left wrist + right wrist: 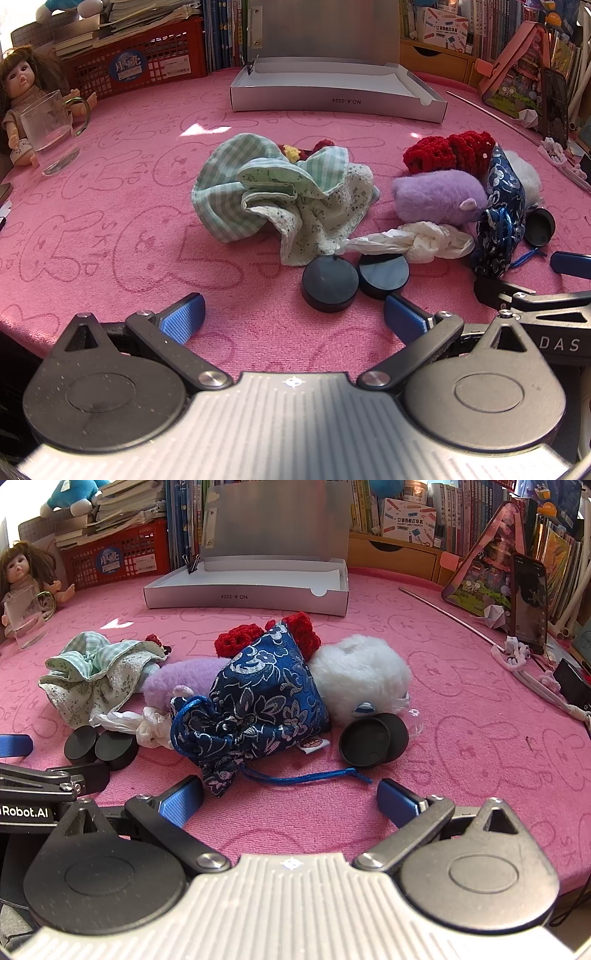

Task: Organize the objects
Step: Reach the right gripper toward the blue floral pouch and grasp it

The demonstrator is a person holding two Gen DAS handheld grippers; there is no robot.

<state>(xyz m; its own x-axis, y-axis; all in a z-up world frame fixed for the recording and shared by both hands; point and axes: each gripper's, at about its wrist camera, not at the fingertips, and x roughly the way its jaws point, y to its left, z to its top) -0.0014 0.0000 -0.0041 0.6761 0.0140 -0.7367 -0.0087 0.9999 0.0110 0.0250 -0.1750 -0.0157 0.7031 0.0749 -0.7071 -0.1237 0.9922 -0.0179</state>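
Hiding most of the red crochet piece (236, 639) and part of the purple plush (173, 683), the blue brocade pouch (258, 698) lay mid-surface (461, 775) beside the white plush (365, 672). Both the left hand-held gripper (293, 317) and the right hand-held gripper (290, 797) stood wide apart — holding nothing, touching nothing — short of the black discs (330, 282).

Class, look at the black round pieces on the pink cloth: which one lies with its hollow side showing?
The black round piece beside the white plush: its recessed inside faces the right wrist camera. The pair near the crumpled white plastic shows only flat, closed faces.
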